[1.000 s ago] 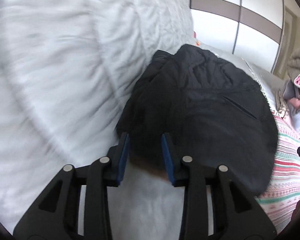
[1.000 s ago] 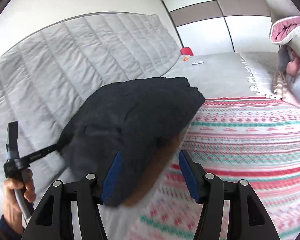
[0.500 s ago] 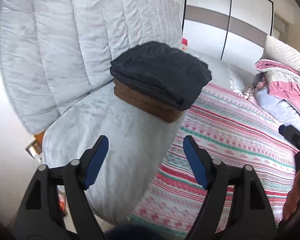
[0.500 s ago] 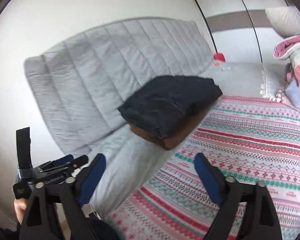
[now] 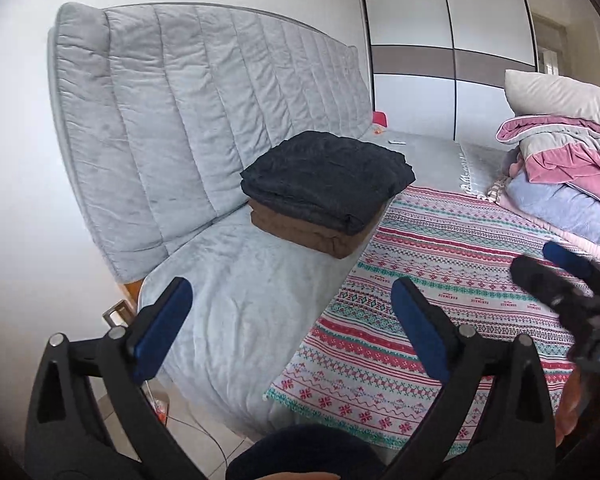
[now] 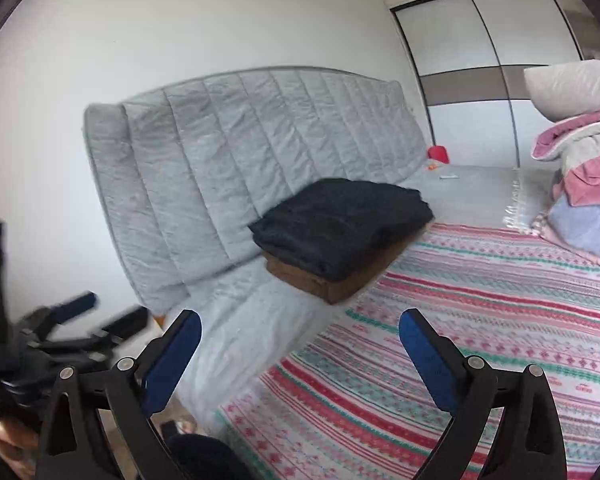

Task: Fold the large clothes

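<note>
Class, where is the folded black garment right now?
In both wrist views the folded black garment sits centre frame, atop a folded brown garment on the grey sofa seat, beside the patterned blanket.

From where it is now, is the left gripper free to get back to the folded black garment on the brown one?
Probably yes: the left gripper is opening and empty, and only bare grey cushion lies before the folded black garment.

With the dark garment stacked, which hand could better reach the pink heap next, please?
Probably right: the right gripper is nearer the pink heap, jaws opening and empty; the left gripper faces the folded stack, jaws likewise opening.
</note>
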`<state>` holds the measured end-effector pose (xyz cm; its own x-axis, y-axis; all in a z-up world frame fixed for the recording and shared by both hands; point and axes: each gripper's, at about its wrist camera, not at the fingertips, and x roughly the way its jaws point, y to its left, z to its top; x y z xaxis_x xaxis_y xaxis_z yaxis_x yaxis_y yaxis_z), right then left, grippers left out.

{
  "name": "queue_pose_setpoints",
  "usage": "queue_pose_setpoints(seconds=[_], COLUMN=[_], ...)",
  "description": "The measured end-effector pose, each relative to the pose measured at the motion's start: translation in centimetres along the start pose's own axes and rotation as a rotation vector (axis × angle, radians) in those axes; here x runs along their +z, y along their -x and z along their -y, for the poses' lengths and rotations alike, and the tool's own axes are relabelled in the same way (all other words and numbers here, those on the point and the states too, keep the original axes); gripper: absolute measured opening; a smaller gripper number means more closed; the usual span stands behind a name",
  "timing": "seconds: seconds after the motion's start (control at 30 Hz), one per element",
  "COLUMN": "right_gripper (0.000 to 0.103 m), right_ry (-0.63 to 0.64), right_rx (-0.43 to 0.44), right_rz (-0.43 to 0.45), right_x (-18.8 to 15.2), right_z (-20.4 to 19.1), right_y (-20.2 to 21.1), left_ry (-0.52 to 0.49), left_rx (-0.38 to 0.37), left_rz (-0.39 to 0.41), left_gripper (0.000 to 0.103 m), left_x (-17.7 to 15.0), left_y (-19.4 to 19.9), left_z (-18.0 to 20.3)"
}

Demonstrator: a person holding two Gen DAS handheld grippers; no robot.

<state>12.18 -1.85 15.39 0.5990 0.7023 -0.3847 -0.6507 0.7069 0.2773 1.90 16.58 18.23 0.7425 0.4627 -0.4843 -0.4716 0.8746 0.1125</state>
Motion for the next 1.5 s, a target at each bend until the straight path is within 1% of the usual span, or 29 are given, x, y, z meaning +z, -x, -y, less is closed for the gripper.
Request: queue_pose_setpoints(seconds=[0.07,0.13,0.37,0.53,0.73,0.87,1.37,1.5], right_gripper=[0.100,0.100,0.100,0.100,0.100,0.100,0.101,0.101], right_ry=[-0.002,-0.006,-0.003,0.006,0.045,0.038,0.020,0.020], right_rx=[-0.037,-0.044,-0.041,-0.044,-0.060,-0.057,-0.070,-0.071], right_rz=[-0.029,-0.039,-0.007,-0.013,-0.011,-0.013,-0.007,-0.006], right_x=[-0.9,-1.3,-1.5,-1.6,-1.8,-1.8,-1.9,-1.8], right_z=[0.6,1.1,1.4,1.0,0.1,0.1,0.7,0.7], right_y=[0.0,0.1,1.7,1.6,1.5,1.5,1.6,1.6], left_ry=[-0.002,-0.013,-0.034,-0.055,-0.074,-0.088,-0.111,-0.113], left_rx=[0.000,-0.002,0.029,0.080,0.114,0.140,0.159,0.152], left_rz=[-0.005,-0.015,-0.023,-0.001,0.000,0.012,0.037,0.039], left_gripper=[0.100,0.101,0.101,0.101,0.102,0.102,0.102,0.102], left_x=[-0.4,-0.9,-1.6,-1.8,-2.1,-2.3,-2.4,-2.3], left_y=[0.4,0.7,0.8,1.1,1.2,1.5,2.0,2.1], left_z=[0.5,1.1,2.4,3.0,3.6,4.0,4.7,4.7])
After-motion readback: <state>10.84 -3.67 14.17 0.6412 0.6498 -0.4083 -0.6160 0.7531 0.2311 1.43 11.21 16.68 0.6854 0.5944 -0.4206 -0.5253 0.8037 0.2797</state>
